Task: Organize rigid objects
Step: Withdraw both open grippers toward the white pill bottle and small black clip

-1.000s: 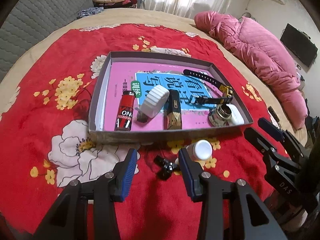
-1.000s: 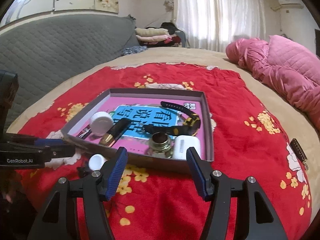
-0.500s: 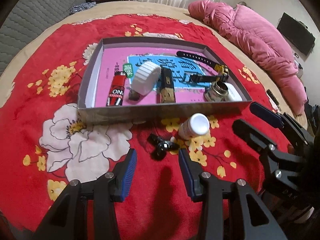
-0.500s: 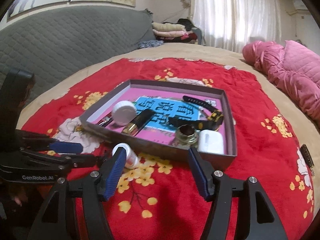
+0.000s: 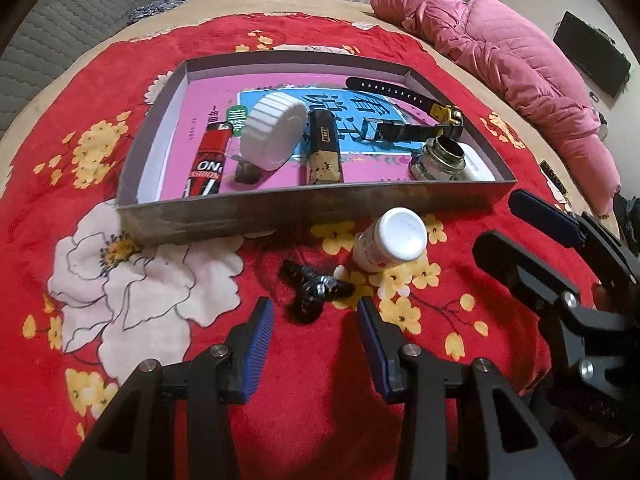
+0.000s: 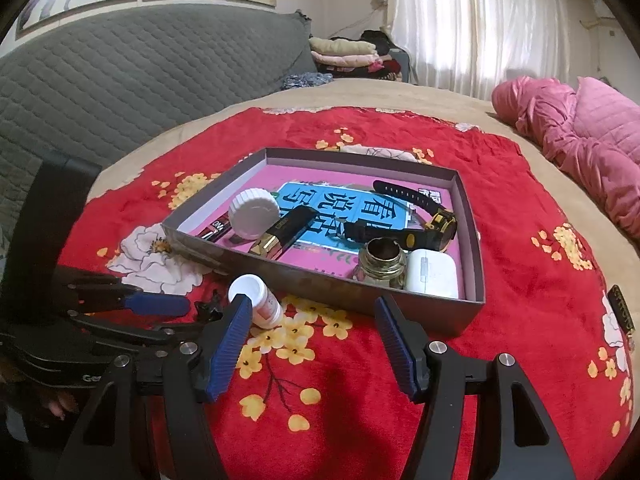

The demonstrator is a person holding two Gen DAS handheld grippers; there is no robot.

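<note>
Landmark: the grey tray (image 5: 280,210). Outside its near wall, on the red floral blanket (image 5: 80,160), lie two loose items: a small black clip-like piece (image 5: 316,288) and, beside it, a white-capped bottle (image 5: 394,240) tipped on its side. The black piece appears rigid, light and irregular, best pinched across its narrow middle; its exact form is unclear. The bottle looks light, hard and smooth, liable to roll, best taken across the body. The left gripper (image 5: 316,344) hangs just short of the black piece, jaws parted and empty. The right gripper (image 6: 314,340) stands wide and empty, the bottle at its left finger (image 6: 228,340).
</note>
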